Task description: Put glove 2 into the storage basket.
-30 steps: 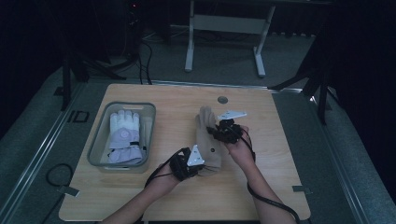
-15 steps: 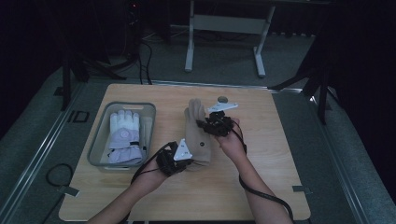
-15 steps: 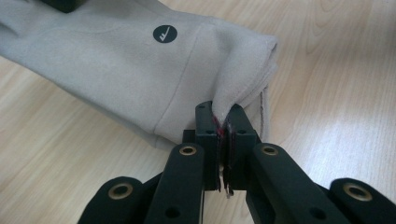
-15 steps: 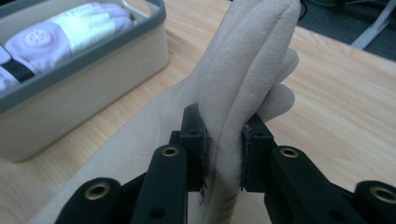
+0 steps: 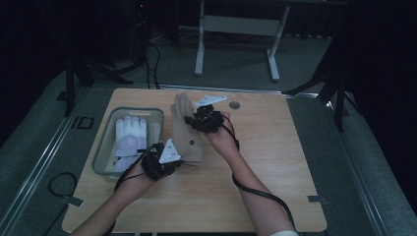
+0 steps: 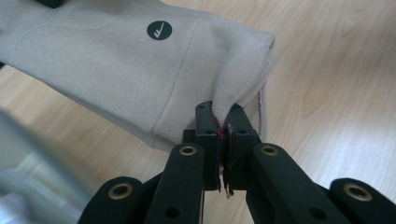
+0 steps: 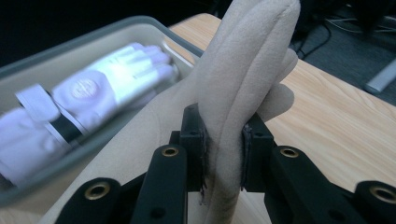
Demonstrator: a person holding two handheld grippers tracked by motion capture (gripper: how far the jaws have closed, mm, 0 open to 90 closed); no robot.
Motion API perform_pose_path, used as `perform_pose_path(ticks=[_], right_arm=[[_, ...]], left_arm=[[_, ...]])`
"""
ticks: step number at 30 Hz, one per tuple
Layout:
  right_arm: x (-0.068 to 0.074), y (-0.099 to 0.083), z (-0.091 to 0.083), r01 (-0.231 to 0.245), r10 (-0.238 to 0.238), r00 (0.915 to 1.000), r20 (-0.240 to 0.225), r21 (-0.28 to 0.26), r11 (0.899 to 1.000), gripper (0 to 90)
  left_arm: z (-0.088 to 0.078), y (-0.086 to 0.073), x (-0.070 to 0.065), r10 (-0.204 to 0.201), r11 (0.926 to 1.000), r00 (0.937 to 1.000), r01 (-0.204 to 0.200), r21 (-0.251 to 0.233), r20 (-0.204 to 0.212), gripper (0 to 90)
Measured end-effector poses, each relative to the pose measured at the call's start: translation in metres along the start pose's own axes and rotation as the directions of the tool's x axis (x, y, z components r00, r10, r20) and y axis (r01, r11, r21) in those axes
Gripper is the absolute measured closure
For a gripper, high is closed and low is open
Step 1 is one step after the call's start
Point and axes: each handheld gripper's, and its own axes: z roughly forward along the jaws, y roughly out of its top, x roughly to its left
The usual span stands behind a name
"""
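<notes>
you're pinching the cuff of the beige glove (image 5: 185,132) with your left gripper (image 5: 164,156) while your right gripper (image 5: 200,118) is clamping its fingers, holding it just above the table (image 5: 275,162) beside the grey bin (image 5: 104,147)

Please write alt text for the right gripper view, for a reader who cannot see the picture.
The right gripper pinches the fingers of a beige glove between its two black jaws, above a wooden table. Behind it at the left, a white glove lies in a grey bin.
</notes>
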Motion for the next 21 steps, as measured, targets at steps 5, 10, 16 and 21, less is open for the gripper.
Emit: perform_pose_path(ticks=[5, 10, 16, 21], right_arm=[[0.016, 0.019, 0.017, 0.014, -0.015, 0.9994, -0.03, -0.011, 1.0, 74.9], [0.031, 0.033, 0.037, 0.027, -0.028, 0.9981, -0.054, -0.012, 1.0, 74.9], [0.049, 0.046, 0.064, 0.06, -0.06, 0.9948, -0.082, 0.006, 0.998, 74.8], [0.066, 0.061, 0.084, 0.076, -0.075, 0.991, -0.111, 0.007, 0.997, 74.8]], left_arm=[[-0.017, -0.011, 0.012, -0.015, 0.9998, 0.9994, 0.015, 0.016, -0.031, 86.9], [-0.034, -0.025, 0.024, -0.036, 0.9988, 0.9973, 0.038, 0.032, -0.064, 86.8], [-0.048, -0.046, 0.036, -0.071, 0.9958, 0.9927, 0.076, 0.051, -0.097, 86.9], [-0.06, -0.06, 0.046, -0.101, 0.9923, 0.9873, 0.108, 0.059, -0.123, 86.8]])
